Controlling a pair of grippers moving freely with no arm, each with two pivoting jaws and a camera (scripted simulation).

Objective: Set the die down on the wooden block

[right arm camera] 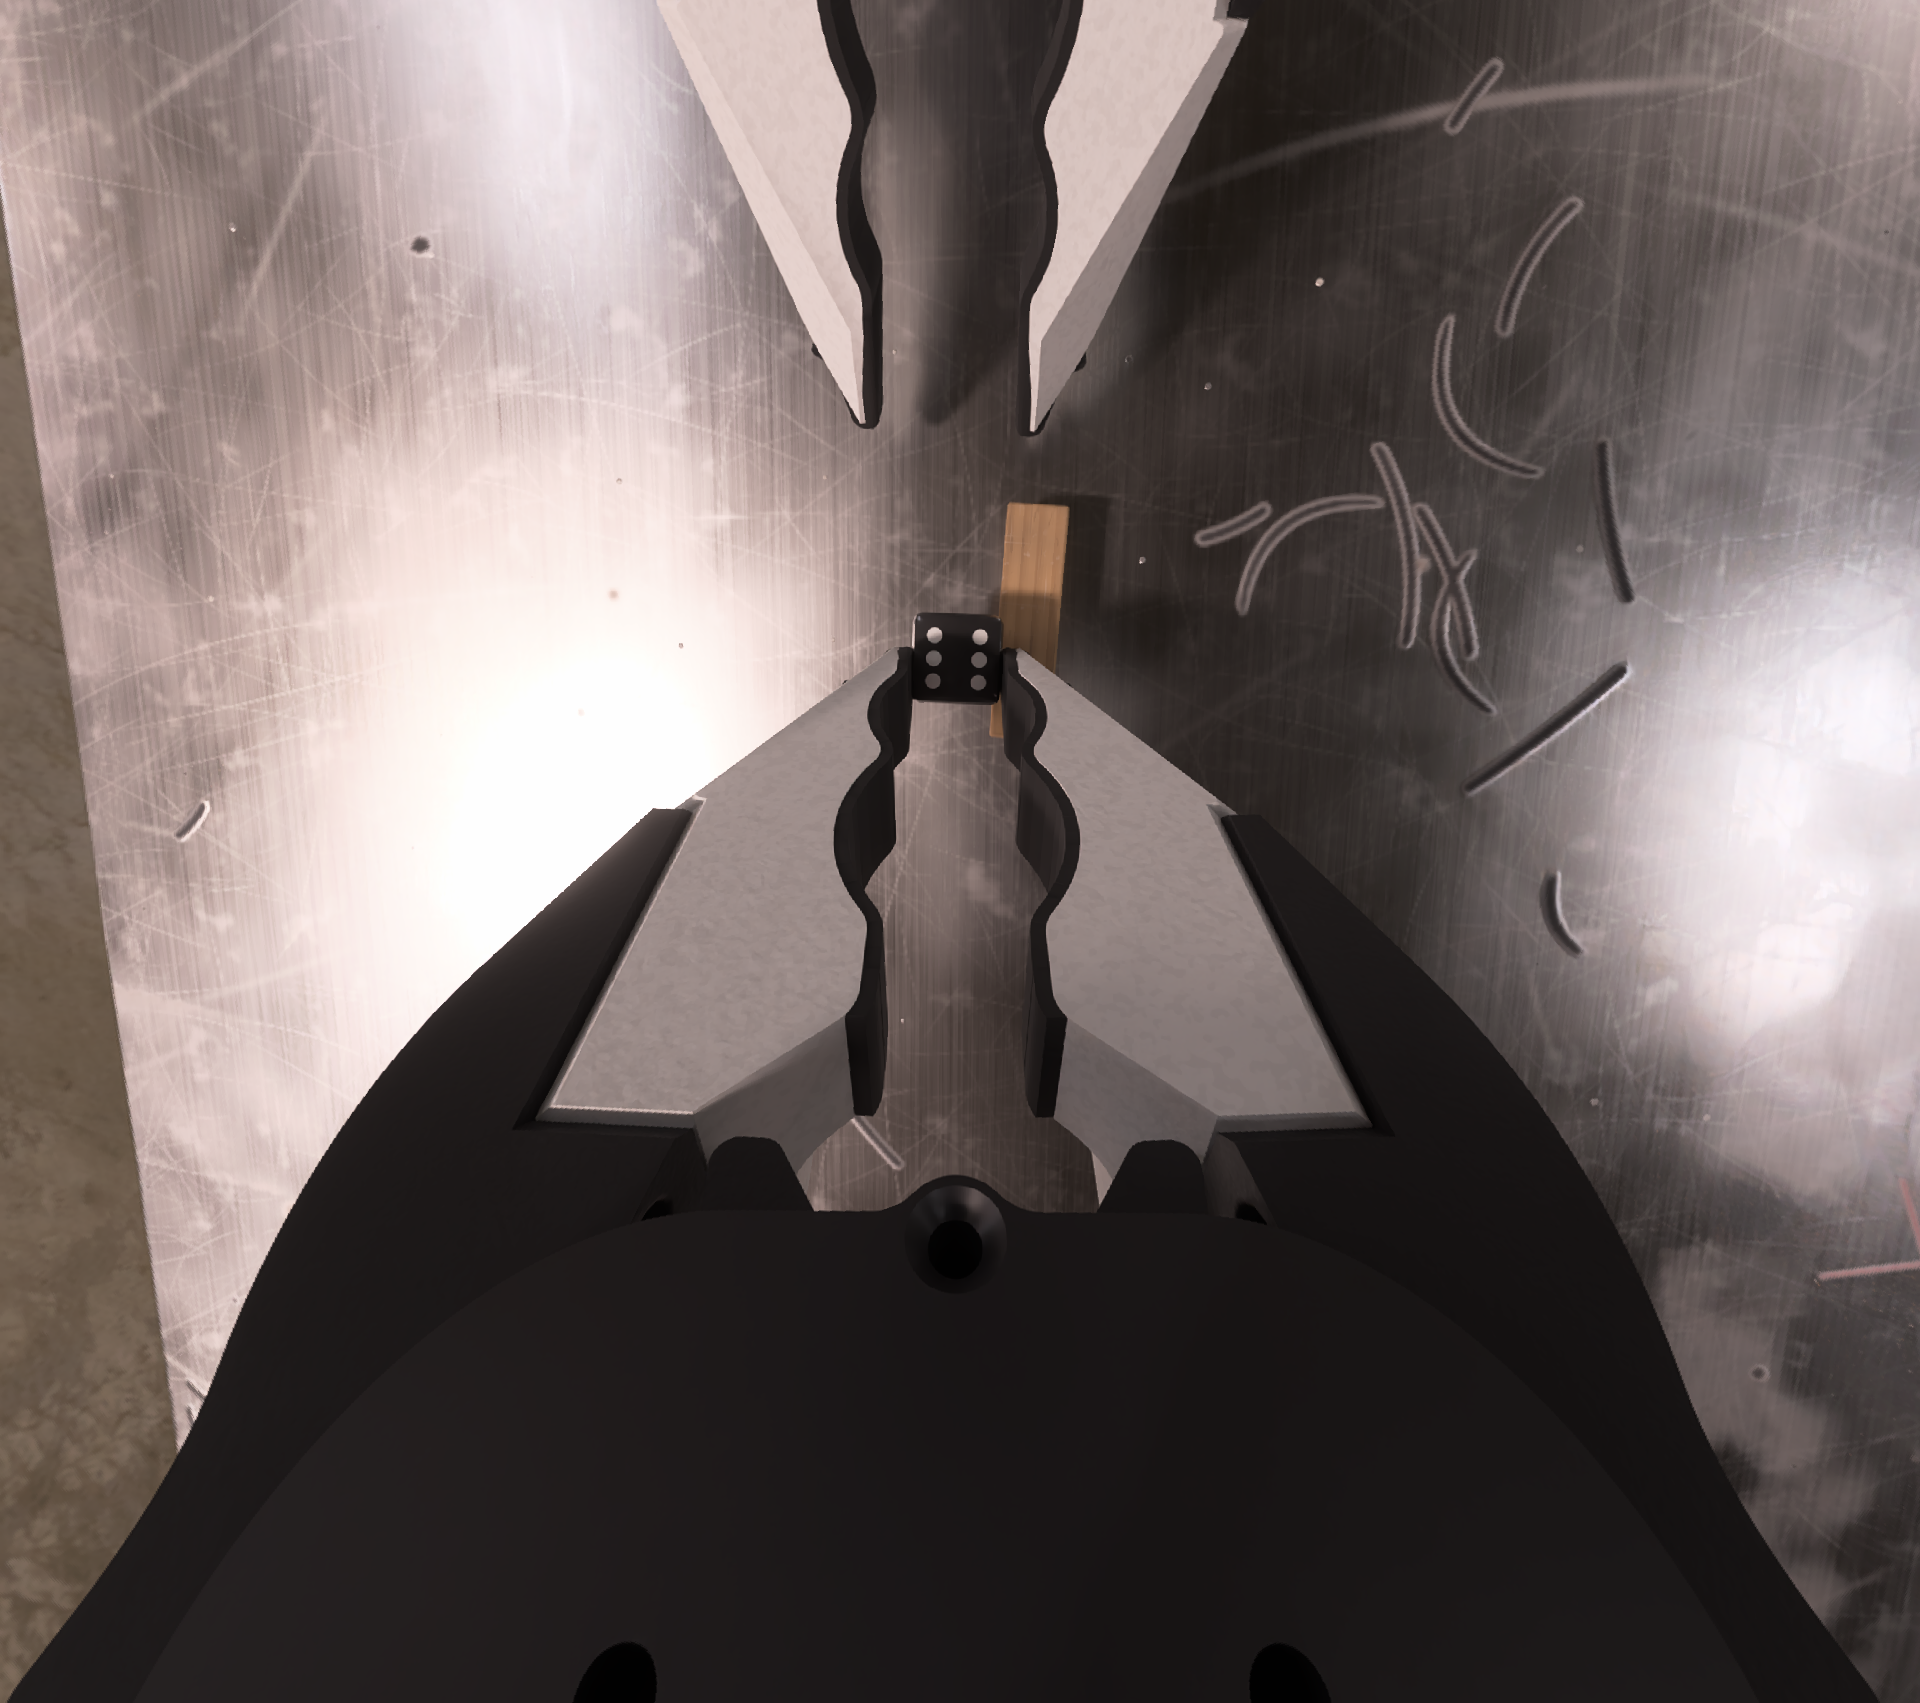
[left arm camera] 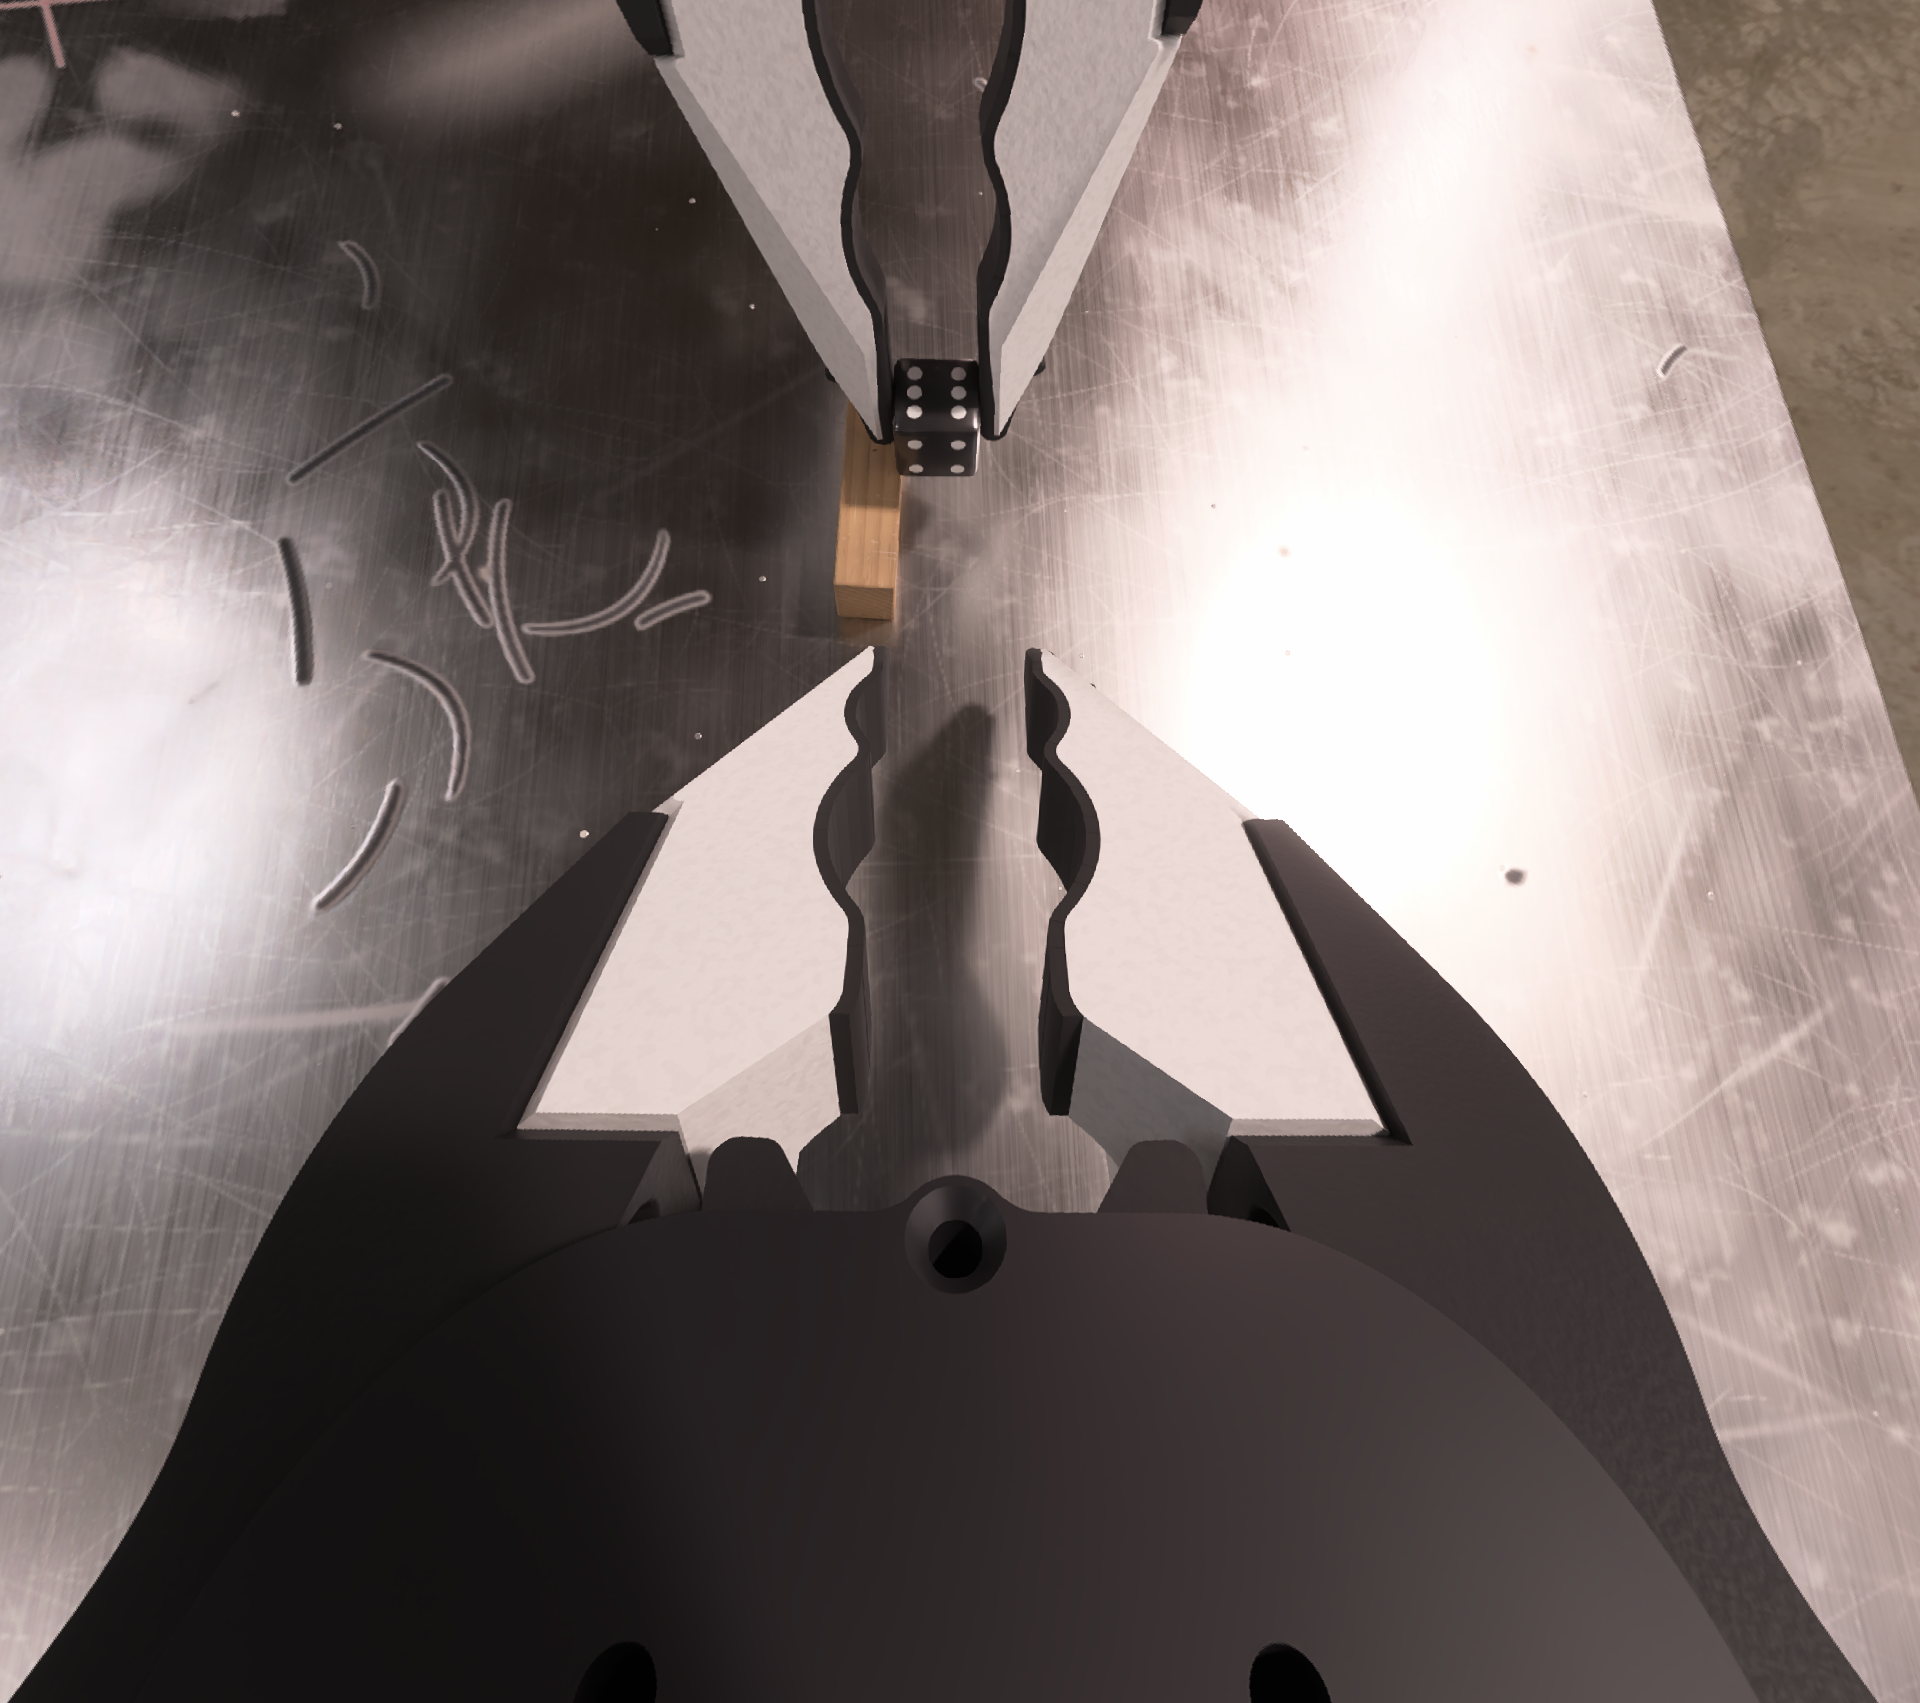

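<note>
A black die with white pips (right arm camera: 954, 661) is held between the fingertips of my right gripper (right arm camera: 951, 666), which is shut on it. From the left wrist view the same die (left arm camera: 935, 427) hangs in the right gripper (left arm camera: 940, 417) coming from the top. A narrow light wooden block (left arm camera: 868, 547) lies flat on the metal table, just left of and below the die there; in the right wrist view the block (right arm camera: 1031, 578) lies just right of the die, partly hidden by a finger. My left gripper (left arm camera: 951, 666) is open and empty, facing the block's near end.
The scratched metal table (left arm camera: 1455, 614) carries curved gouges to one side of the block (left arm camera: 468, 573). The table edge and a brown floor (left arm camera: 1818, 43) lie at the right in the left wrist view and at the left (right arm camera: 42, 718) in the right wrist view.
</note>
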